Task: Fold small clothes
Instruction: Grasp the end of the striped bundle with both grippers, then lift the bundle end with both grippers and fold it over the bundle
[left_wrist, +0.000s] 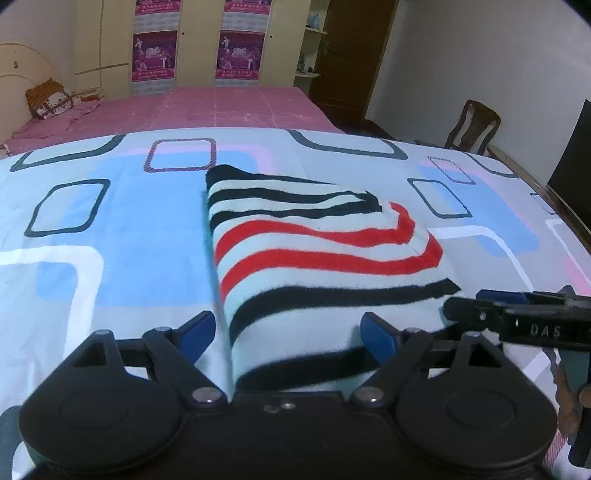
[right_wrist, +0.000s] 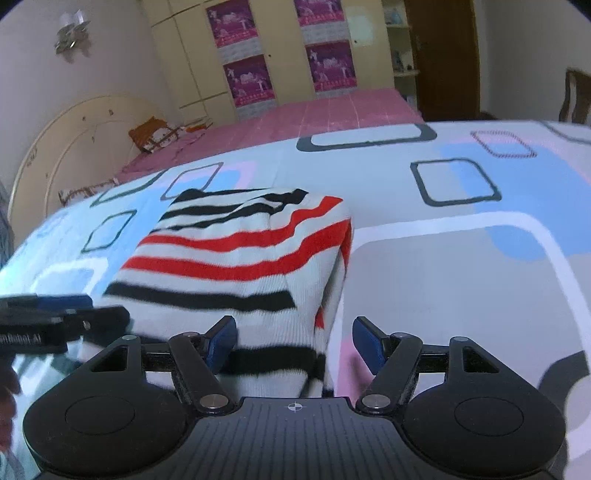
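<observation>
Both the left gripper (left_wrist: 288, 332) and right gripper (right_wrist: 293, 339) are spread wide, holding nothing, straddling the near corners of the folded striped garment (left_wrist: 314, 254). I'd back off gently so nothing snags the fold.

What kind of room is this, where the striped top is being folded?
Most likely a bedroom in a home. The striped top lies on a patterned bedsheet, a second bed with a pink cover stands behind it, and a tall cream wardrobe lines the far wall beside a wooden door.
</observation>
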